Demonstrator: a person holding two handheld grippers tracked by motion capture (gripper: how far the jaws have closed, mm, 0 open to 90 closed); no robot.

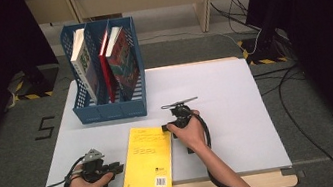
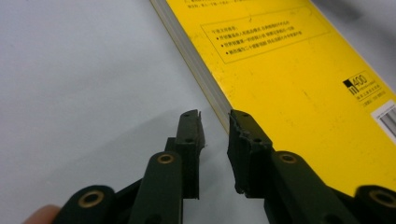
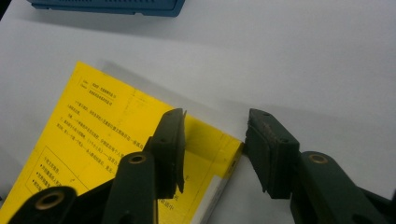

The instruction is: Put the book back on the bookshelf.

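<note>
Working across the white tabletop (image 1: pixel 228 114), I have the yellow book (image 1: pixel 148 159) lying flat at the near edge. My right gripper (image 3: pixel 215 140) gapes over its far right corner; my left gripper (image 2: pixel 215 133), narrowed and empty, straddles the page edge. Either could skid off; the left gripper view shows the pages.
</note>
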